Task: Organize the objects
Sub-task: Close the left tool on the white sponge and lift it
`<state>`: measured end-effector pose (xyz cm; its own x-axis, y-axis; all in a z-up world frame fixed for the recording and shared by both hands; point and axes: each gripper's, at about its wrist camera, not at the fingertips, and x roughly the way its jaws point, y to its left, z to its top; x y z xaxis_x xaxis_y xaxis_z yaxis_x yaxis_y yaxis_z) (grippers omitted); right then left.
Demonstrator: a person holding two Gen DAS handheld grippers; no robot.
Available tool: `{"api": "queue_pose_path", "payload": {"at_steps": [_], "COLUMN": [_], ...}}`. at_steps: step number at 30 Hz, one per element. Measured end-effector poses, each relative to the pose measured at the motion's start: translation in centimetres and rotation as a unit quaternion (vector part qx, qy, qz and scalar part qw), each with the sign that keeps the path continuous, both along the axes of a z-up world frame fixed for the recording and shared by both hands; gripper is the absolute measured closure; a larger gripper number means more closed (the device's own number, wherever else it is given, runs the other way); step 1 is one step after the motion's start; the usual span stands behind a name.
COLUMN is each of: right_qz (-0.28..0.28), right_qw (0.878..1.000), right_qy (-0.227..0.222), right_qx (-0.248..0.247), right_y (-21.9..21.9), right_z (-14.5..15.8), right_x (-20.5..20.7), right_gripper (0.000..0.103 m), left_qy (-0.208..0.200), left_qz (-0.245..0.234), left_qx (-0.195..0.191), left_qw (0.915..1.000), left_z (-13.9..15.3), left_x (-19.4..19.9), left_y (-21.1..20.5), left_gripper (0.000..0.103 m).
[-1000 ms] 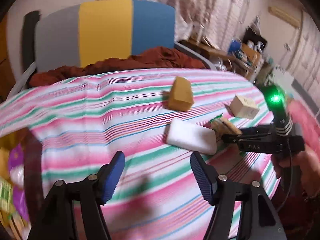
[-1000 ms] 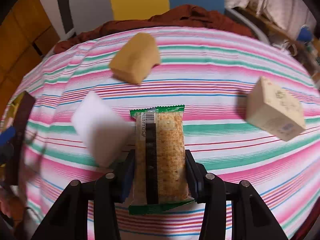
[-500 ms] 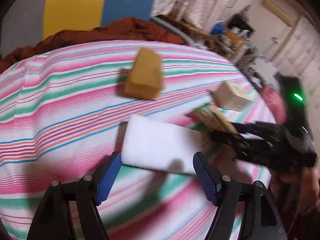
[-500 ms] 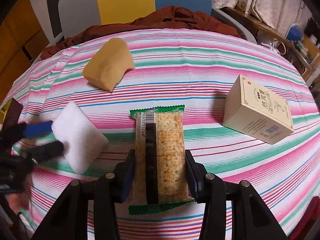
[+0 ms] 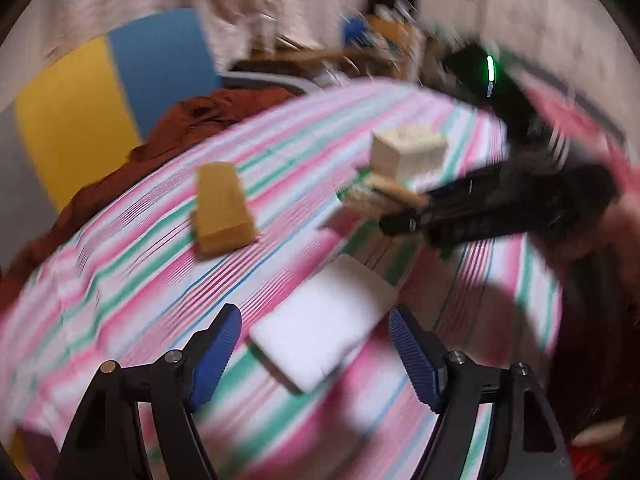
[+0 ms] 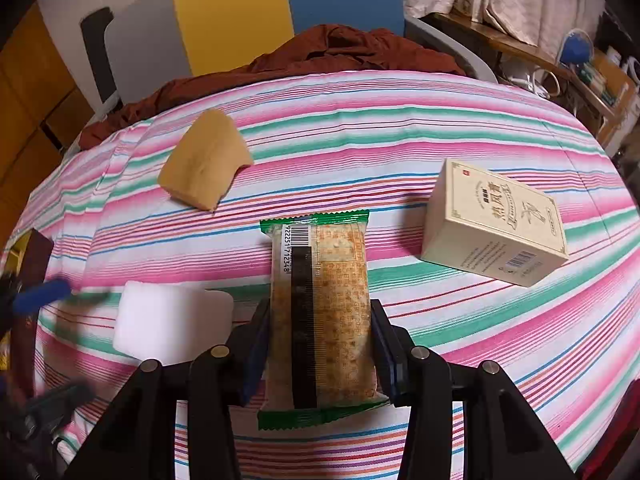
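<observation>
A white foam block lies on the striped cloth, slanted between the blue pads of my left gripper. Its jaws are opening and the pads stand apart from the block. My right gripper is shut on a cracker packet with green ends, held above the cloth. In the right wrist view the white block sits just left of that packet, with my left gripper's blue fingertips blurred at its left. A tan sponge and a cream carton lie farther back.
A rust-brown cloth is bunched at the far edge of the bed, before a grey, yellow and blue panel. Cluttered shelves stand at the right. A dark brown object sits at the left edge.
My left gripper has swung right, rolled and come in over the white block, which now lies between its wider jaws. The right gripper has drifted slightly, still holding the packet.
</observation>
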<state>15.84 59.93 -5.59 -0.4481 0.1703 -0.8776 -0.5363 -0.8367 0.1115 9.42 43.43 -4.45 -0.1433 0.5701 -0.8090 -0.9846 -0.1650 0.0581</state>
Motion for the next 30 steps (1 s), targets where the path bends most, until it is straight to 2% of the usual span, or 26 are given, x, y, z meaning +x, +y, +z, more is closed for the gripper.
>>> {"api": "queue_pose_path", "payload": {"at_steps": [3, 6, 8, 12, 16, 20, 23, 26, 30], "right_qz": [-0.01, -0.019, -0.024, -0.022, -0.016, -0.018, -0.02, -0.021, -0.024], "right_qw": [1.0, 1.0, 0.999, 0.999, 0.999, 0.999, 0.999, 0.999, 0.999], "right_qy": [0.002, 0.003, 0.006, 0.011, 0.013, 0.015, 0.014, 0.014, 0.016], "right_qx": [-0.012, -0.02, -0.024, -0.033, -0.035, -0.034, -0.034, -0.035, -0.038], "right_y": [0.7, 1.5, 1.9, 2.0, 1.8, 1.7, 1.7, 1.8, 1.9], "right_z": [-0.1, -0.1, -0.1, -0.1, -0.2, -0.2, -0.2, -0.2, -0.2], "right_x": [0.3, 0.5, 0.5, 0.4, 0.2, 0.2, 0.3, 0.3, 0.4], "right_gripper": [0.056, 0.056, 0.056, 0.056, 0.056, 0.056, 0.056, 0.056, 0.056], "left_qy": [0.034, 0.024, 0.044, 0.03, 0.034, 0.065, 0.047, 0.039, 0.025], "left_qz": [-0.078, -0.114, -0.113, -0.095, -0.078, -0.051, -0.065, -0.06, -0.035], "left_qx": [-0.034, -0.06, -0.057, -0.032, -0.022, -0.026, -0.05, -0.038, -0.006], "left_qw": [0.9958, 0.9914, 0.991, 0.9945, 0.9961, 0.9963, 0.9955, 0.9967, 0.9991], "left_z": [-1.4, -2.9, -3.2, -3.1, -2.7, -2.8, -3.4, -3.5, -3.3], "left_x": [1.2, 1.7, 2.2, 2.2, 2.3, 1.3, 0.8, 0.7, 0.3], "left_y": [1.3, 2.0, 1.9, 0.8, 0.4, 1.6, 1.9, 1.5, 0.4], "left_gripper": [0.025, 0.024, 0.022, 0.022, 0.024, 0.024, 0.024, 0.025, 0.034]}}
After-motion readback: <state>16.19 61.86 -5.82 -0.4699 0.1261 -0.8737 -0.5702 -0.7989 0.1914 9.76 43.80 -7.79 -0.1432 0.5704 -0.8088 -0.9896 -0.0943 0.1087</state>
